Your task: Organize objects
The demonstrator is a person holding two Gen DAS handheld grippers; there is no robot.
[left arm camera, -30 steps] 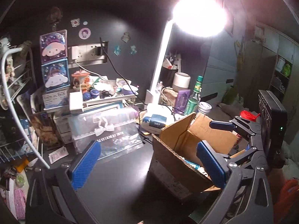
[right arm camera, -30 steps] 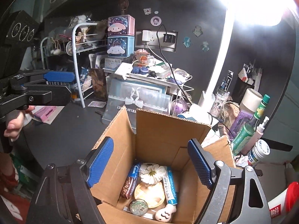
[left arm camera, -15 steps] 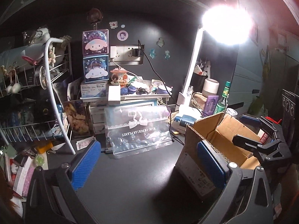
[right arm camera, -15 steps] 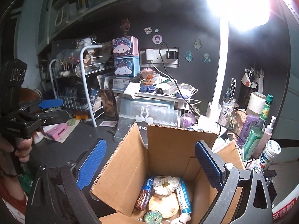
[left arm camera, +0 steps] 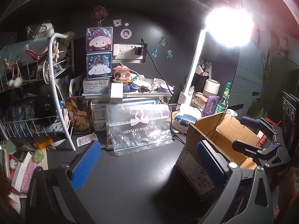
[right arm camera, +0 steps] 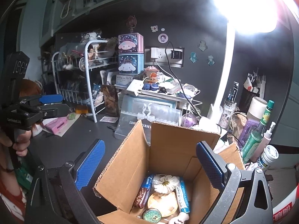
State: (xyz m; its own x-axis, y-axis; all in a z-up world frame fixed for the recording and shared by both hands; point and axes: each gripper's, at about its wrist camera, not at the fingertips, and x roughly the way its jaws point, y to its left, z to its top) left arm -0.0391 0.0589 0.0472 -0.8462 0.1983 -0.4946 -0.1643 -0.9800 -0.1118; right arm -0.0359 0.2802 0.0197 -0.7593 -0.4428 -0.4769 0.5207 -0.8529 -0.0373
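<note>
Though hidden leftward, flower inside box.

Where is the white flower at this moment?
In the right wrist view, the white flower lies inside the cardboard box, low in the picture, between two blue tubes and above a round wooden disc.

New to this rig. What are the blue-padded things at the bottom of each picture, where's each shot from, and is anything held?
No robot here: a person holds a two-finger claw in each hand, with a fisheye camera on each looking along its fingers. The left wrist view shows the left claw open over the bare dark desk, nothing between its pads. The right wrist view shows the right claw, whose jaws have just been opening, above an open cardboard box; it holds nothing. In the box lie a white flower, tubes and a glitter tin. Each claw also shows at the edge of the other's view.
</note>
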